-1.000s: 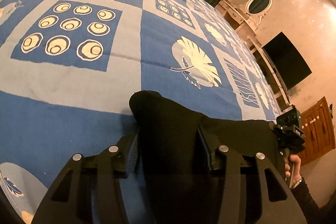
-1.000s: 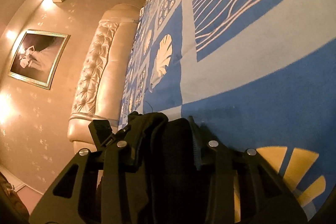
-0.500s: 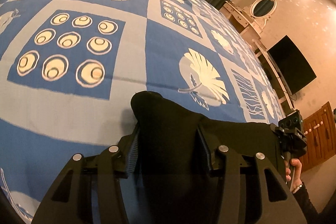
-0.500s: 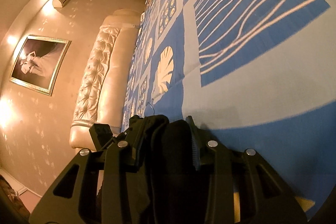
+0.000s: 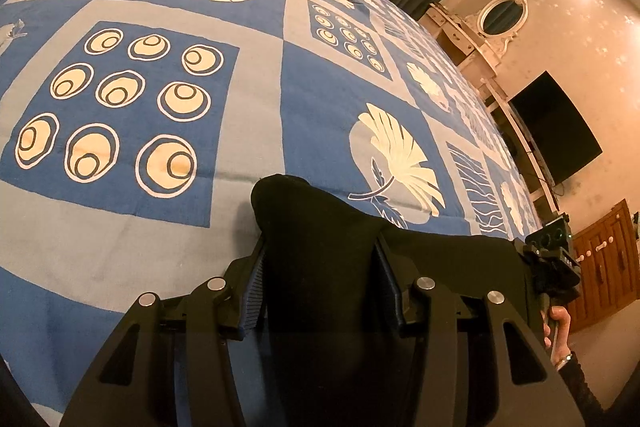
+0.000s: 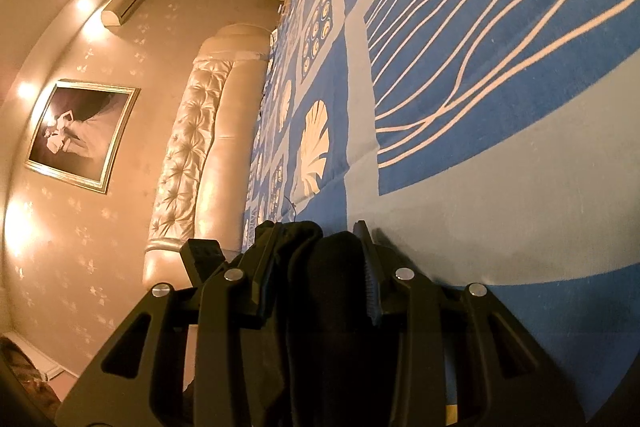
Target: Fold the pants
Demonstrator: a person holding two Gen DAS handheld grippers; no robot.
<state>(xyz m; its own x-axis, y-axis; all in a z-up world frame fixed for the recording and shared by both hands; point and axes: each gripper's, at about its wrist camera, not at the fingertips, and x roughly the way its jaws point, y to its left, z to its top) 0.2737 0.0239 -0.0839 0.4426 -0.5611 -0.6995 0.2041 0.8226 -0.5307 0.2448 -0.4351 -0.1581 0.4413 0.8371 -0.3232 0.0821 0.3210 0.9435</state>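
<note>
Pants point(image 5: 320, 267) bunched black at the frame's bottom centre, clamped in my left gripper point(image 5: 318, 267). My right gripper point(image 6: 316, 267) pinched another fold above the blue bedspread point(image 5: 180, 235).

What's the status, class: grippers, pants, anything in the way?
Left gripper shut on black pants. Right gripper shut on pants too. Pants held over blue patterned bedspread. Nothing lying in the way.
</note>
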